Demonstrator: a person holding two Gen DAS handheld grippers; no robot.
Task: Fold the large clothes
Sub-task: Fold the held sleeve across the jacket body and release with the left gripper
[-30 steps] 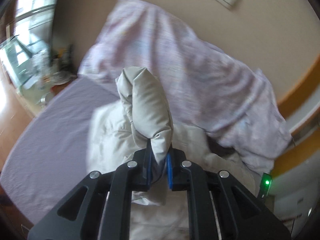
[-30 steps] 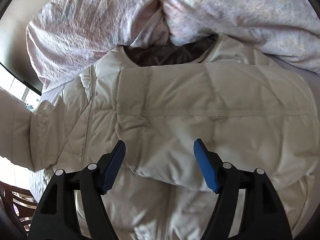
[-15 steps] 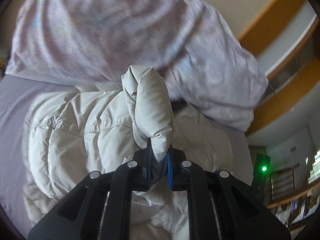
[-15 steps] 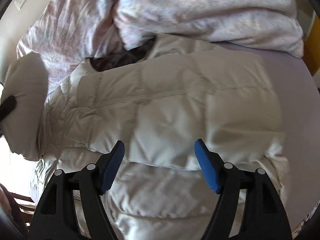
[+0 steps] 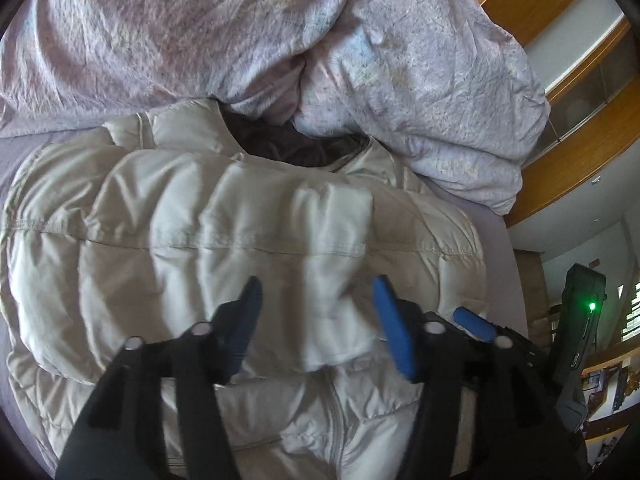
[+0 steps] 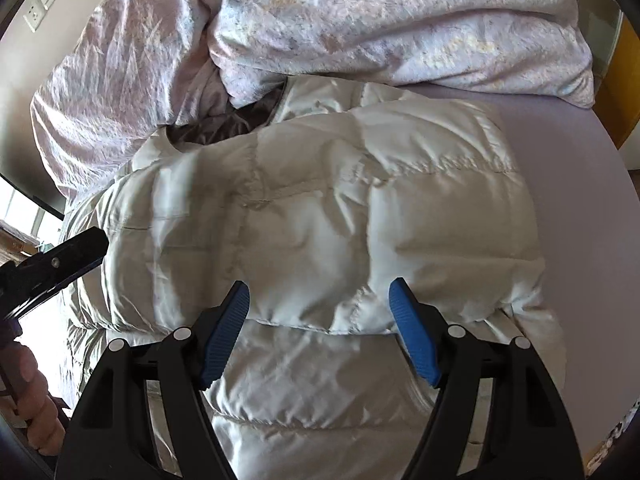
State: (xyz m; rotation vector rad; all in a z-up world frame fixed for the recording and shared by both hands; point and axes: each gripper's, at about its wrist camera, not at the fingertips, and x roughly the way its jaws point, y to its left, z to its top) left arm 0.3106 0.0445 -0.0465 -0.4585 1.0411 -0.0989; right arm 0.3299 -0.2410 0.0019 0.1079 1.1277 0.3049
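Sleeves are lying crossed over the chest of the puffer jacket [image 5: 248, 240], which is resting face up on the bed sheet [image 6: 580, 200] below the rumpled duvet [image 5: 240, 32]. Left gripper [image 5: 318, 320] and right gripper [image 6: 320, 328] are both hovering above it with jaws apart, gripping nothing. Judging by this, the sleeve-folding step is finishing, and the next move is calling for both grippers to be taking the hem and bringing it up toward the collar.

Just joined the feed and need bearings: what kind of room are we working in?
Most likely a bedroom. The puffy jacket lies on a bed sheet, with a crumpled duvet bunched behind it and a wall socket nearby.
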